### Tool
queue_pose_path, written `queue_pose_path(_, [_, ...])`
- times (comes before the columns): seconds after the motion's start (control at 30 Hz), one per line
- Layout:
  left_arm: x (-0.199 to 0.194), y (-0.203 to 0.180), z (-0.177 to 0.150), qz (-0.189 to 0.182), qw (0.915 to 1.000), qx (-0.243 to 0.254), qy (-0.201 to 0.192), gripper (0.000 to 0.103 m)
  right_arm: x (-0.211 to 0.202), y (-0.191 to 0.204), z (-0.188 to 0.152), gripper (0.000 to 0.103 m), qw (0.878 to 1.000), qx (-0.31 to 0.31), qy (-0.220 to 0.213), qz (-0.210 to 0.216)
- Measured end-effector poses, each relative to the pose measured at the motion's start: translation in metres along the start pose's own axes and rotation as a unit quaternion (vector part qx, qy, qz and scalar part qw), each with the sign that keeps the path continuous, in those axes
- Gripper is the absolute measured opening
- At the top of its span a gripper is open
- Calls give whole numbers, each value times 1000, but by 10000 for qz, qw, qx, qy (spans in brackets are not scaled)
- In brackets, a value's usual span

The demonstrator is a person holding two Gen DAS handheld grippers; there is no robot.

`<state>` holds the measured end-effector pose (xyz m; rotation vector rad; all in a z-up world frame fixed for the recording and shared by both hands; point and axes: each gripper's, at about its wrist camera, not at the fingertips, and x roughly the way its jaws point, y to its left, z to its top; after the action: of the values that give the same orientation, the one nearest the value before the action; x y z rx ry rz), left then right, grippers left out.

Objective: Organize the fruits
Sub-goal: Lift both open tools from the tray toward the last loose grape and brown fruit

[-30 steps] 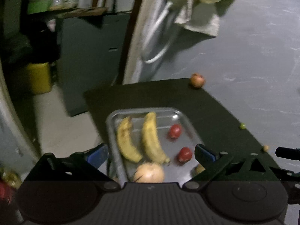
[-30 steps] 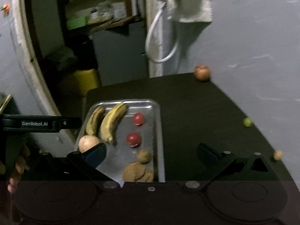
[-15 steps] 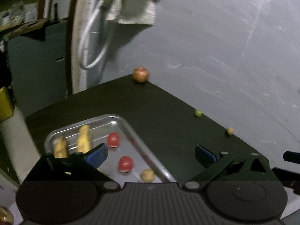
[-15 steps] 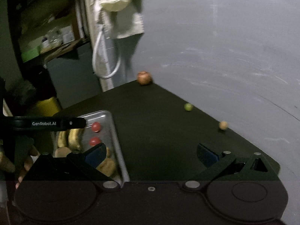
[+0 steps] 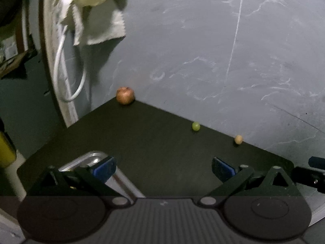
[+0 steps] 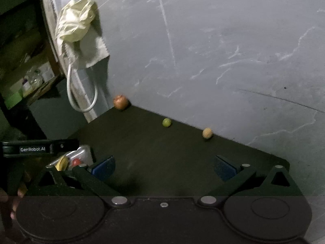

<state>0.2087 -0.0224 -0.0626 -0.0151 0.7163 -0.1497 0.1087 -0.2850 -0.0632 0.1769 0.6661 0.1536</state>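
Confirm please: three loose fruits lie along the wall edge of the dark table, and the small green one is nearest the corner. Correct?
Not quite. The right wrist view shows the reddish-brown round fruit nearest the corner; the small green fruit lies in the middle, before the small tan fruit, on the dark table.

One text can be read: "GenRobot.AI", in white letters on the black bar of the left gripper, seen in the right wrist view to the left of the right claw's left finger; nothing else carries readable letters, numbers or signs; the left wrist view shows none.
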Motion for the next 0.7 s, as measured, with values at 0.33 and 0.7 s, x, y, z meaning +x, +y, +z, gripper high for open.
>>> queue_pose_path(0.33, [99,-7,50,-666,9968,405,169,102,56,-10,23,102,9956,307,-72,-888])
queue_pose_path(0.7, [223,-12,68,-1328,9879,703,380,87,158,-13,24,87,9860,219,-4,-1653])
